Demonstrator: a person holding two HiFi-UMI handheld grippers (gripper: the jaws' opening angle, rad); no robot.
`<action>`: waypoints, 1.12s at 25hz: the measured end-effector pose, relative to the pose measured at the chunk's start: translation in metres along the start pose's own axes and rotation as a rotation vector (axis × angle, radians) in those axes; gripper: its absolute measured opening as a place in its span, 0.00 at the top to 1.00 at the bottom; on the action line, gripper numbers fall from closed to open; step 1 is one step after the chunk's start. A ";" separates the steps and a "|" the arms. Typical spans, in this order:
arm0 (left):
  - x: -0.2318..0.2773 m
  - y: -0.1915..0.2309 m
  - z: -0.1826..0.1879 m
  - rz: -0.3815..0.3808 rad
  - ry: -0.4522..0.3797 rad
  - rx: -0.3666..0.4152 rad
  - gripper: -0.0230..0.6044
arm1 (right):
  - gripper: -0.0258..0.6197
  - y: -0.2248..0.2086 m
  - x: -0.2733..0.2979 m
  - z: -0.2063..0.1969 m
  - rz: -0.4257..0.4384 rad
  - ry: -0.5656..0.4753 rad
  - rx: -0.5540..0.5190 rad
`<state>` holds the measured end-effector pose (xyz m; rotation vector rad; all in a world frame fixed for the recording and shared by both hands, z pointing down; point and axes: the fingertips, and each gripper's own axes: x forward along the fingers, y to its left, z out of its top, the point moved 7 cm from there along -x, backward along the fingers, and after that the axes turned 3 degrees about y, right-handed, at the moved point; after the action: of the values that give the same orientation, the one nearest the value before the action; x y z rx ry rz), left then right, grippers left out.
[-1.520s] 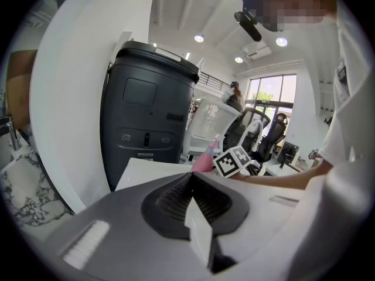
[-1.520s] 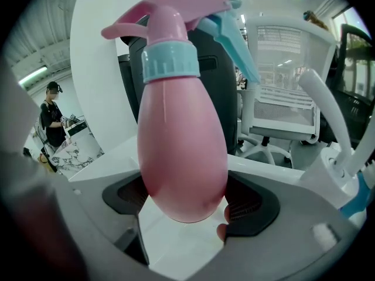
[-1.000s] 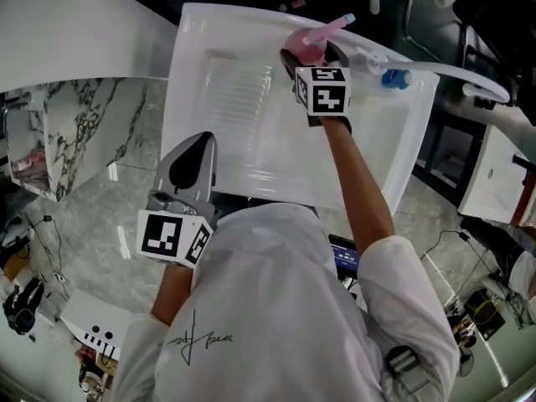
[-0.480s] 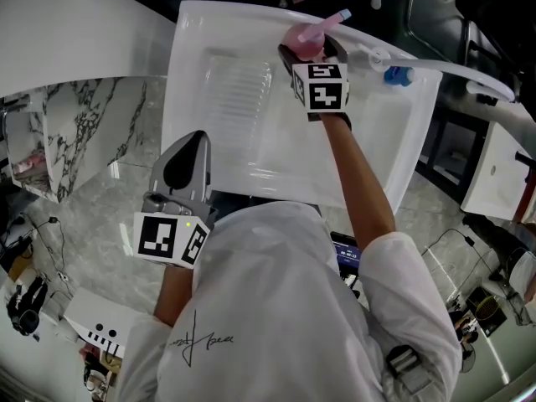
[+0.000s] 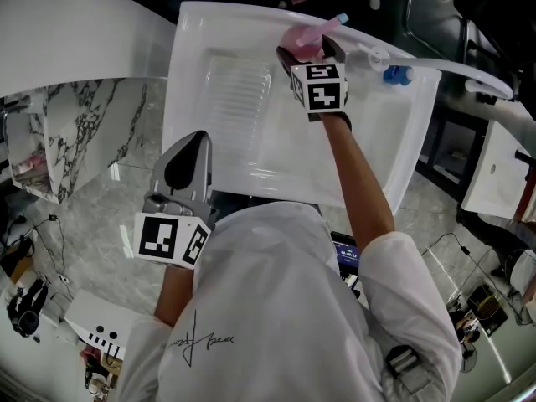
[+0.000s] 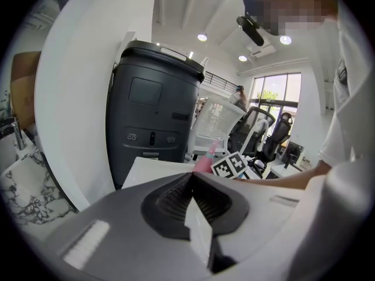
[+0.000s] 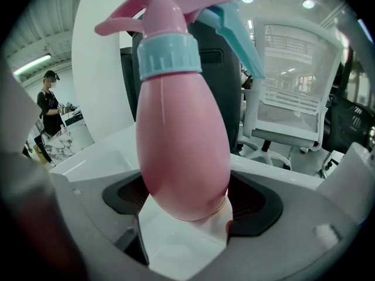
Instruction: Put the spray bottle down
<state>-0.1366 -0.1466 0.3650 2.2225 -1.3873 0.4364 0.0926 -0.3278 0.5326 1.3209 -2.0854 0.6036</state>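
A pink spray bottle [image 5: 301, 38] with a pale blue collar and trigger stands upright at the far edge of the white basin [image 5: 226, 132]. My right gripper [image 5: 306, 54] is shut on its lower body. In the right gripper view the spray bottle [image 7: 181, 127] fills the gap between the dark pads [image 7: 126, 195], and its base sits just over the white surface, with contact unclear. My left gripper [image 5: 191, 153] hovers at the basin's near edge, shut on nothing. Its jaws meet in a line in the left gripper view [image 6: 190, 186].
A white curved arm with a blue cap [image 5: 395, 76] lies at the basin's far right. A tall black bin [image 6: 155, 116] and office chairs [image 7: 293, 81] stand beyond the basin. Marble flooring [image 5: 92, 132] lies to the left, and cables and gear clutter the floor around it.
The right gripper and the spray bottle have shifted slightly farther toward the basin's far edge. The left gripper has hardly moved.
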 end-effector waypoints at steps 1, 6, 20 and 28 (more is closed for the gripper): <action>0.000 0.000 0.000 -0.001 -0.002 0.001 0.88 | 0.36 0.000 0.000 0.000 0.001 0.002 -0.007; -0.004 -0.001 0.001 0.001 -0.008 0.001 0.88 | 0.36 0.001 -0.002 0.001 -0.005 -0.010 -0.018; -0.013 -0.003 0.001 0.002 -0.020 0.011 0.88 | 0.35 0.001 -0.009 0.001 -0.029 -0.001 -0.021; -0.019 -0.004 0.001 -0.001 -0.031 0.014 0.88 | 0.35 0.004 -0.016 0.001 -0.030 -0.001 -0.017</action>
<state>-0.1413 -0.1312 0.3539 2.2499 -1.4034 0.4144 0.0940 -0.3164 0.5206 1.3403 -2.0632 0.5711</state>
